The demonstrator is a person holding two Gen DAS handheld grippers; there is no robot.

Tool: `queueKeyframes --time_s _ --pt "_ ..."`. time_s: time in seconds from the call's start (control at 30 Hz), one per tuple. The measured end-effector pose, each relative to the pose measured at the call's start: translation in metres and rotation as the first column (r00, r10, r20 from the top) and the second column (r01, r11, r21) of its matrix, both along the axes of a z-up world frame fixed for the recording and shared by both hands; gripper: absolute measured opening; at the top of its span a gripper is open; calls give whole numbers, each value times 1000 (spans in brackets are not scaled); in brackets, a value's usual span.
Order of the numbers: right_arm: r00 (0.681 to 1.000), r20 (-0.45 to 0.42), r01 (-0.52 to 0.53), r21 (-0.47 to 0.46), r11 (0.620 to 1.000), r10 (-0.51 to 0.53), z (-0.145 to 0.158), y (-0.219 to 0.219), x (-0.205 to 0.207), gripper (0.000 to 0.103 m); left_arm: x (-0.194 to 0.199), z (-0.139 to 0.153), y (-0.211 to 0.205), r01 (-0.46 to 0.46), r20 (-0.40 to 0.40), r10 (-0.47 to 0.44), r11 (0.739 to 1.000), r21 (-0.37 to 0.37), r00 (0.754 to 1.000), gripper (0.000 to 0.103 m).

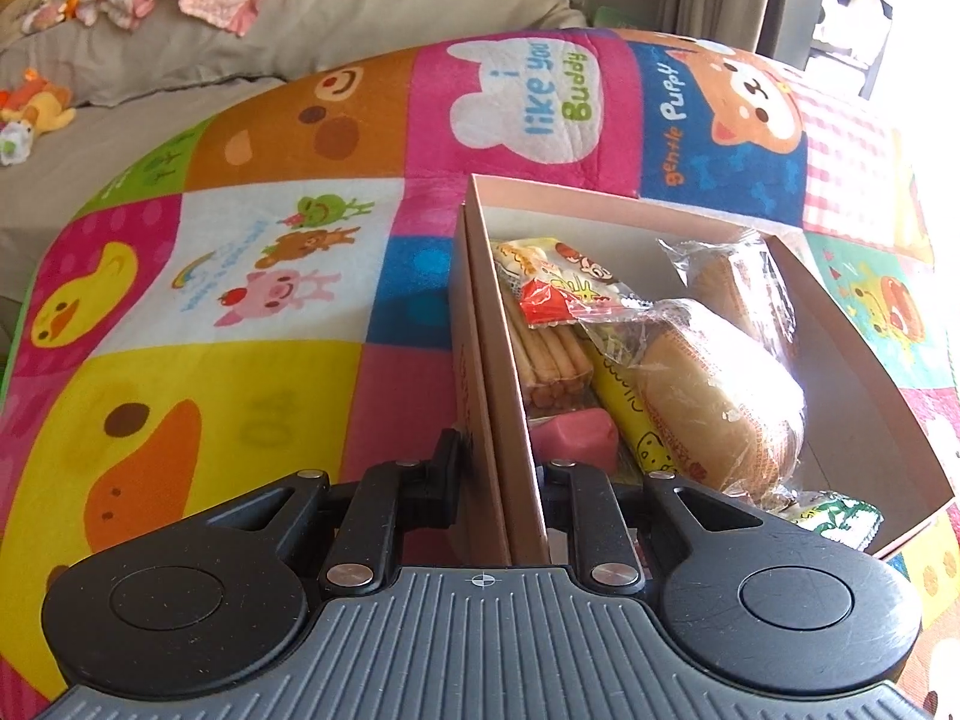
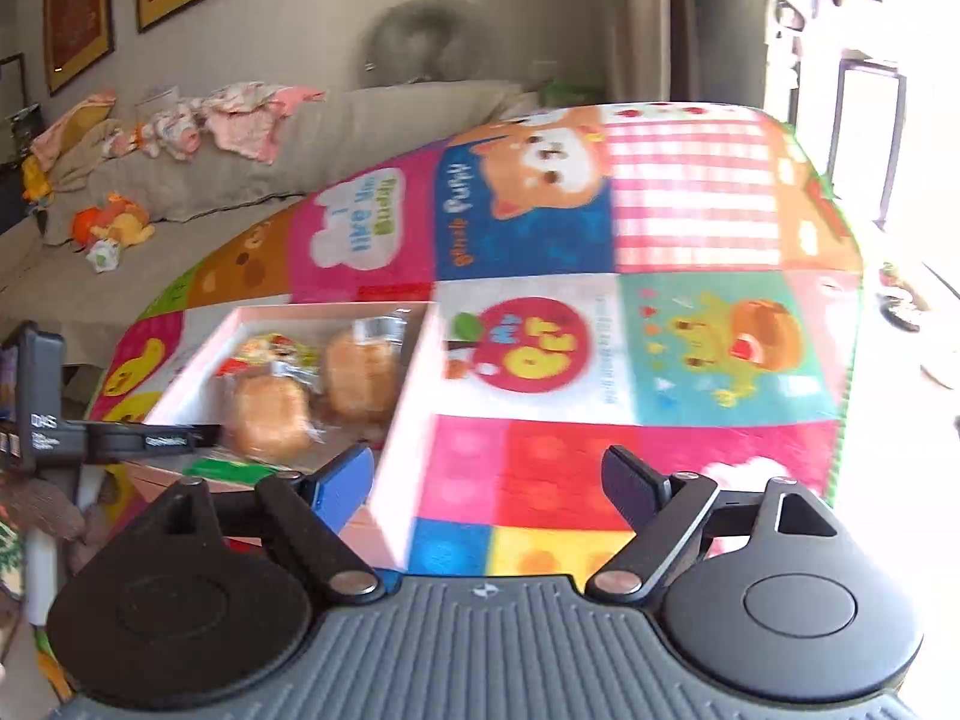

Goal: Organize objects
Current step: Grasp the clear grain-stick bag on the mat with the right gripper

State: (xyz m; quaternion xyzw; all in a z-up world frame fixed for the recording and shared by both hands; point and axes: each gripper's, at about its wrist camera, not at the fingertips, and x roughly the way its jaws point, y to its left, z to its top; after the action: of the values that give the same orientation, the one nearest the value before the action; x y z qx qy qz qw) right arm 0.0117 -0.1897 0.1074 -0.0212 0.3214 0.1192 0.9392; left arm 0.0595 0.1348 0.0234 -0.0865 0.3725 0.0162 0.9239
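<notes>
L gripper [image 1: 498, 474] pinches the near-left wall of the cardboard box [image 1: 840, 324]; bright play mat [image 1: 240, 276] lies bare to its left. Box holds wrapped buns [image 1: 714, 396], biscuit sticks [image 1: 546, 354], a pink block [image 1: 576, 438]. R gripper [image 2: 489, 480] hangs wide, nothing between jaws, over bare mat just right of box.

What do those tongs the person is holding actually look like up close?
Both look alike: a grey ribbed body with two round black discs, and black hinged link bars with silver rivets leading to the fingers. The left tongs have black fingers; the right tongs show one blue pad and one black finger. No cables or sleeves show.
</notes>
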Motion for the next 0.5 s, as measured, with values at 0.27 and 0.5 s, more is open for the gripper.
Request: queueKeyframes --time_s 0.27,0.5 --pt "975 -105 199 26 980 -195 -65 -76 -25 86 2 2 -7 -3 -17 4 1000 28 1000 20" --pt "971 -143 191 -18 981 -191 -93 -59 -23 65 2 3 -8 -8 -22 9 1000 28 1000 20"
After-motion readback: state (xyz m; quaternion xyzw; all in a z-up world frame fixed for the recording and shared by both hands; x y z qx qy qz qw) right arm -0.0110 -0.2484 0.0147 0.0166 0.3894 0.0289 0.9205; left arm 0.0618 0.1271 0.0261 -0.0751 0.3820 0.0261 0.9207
